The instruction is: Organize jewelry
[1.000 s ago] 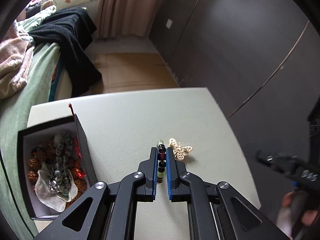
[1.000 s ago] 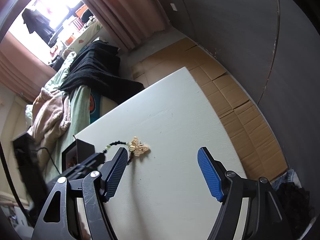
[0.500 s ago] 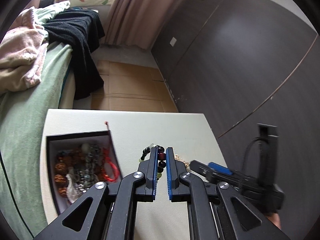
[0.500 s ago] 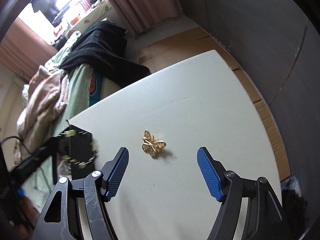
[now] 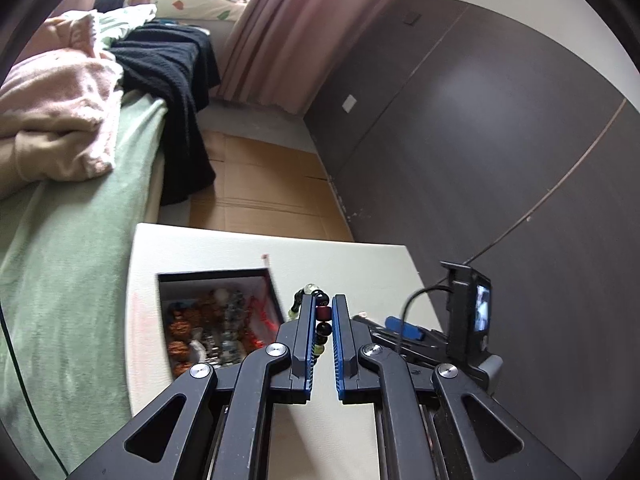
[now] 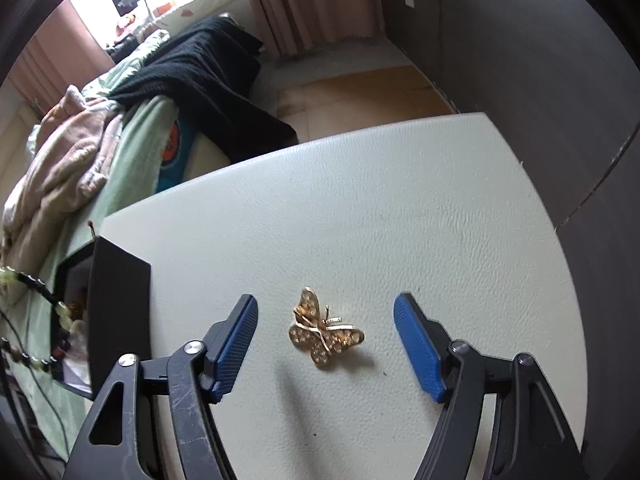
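My left gripper (image 5: 322, 305) is shut on a bead bracelet (image 5: 322, 320) of black, red and green beads, held above the white table just right of the black jewelry box (image 5: 216, 320), which holds several bead strands. The bracelet also shows at the left edge of the right wrist view (image 6: 24, 320), hanging over the box (image 6: 116, 312). My right gripper (image 6: 326, 332) is open, its jaws on either side of a gold butterfly brooch (image 6: 322, 330) lying on the table (image 6: 360, 208).
A bed with a green cover (image 5: 60, 240), pink and black clothes lies left of the table. Dark wardrobe panels (image 5: 480, 140) stand to the right. The right gripper and its camera unit (image 5: 468, 320) show in the left wrist view.
My left gripper has lifted the bracelet off the table and carried it left toward the box. My right gripper has moved in and down around the brooch.
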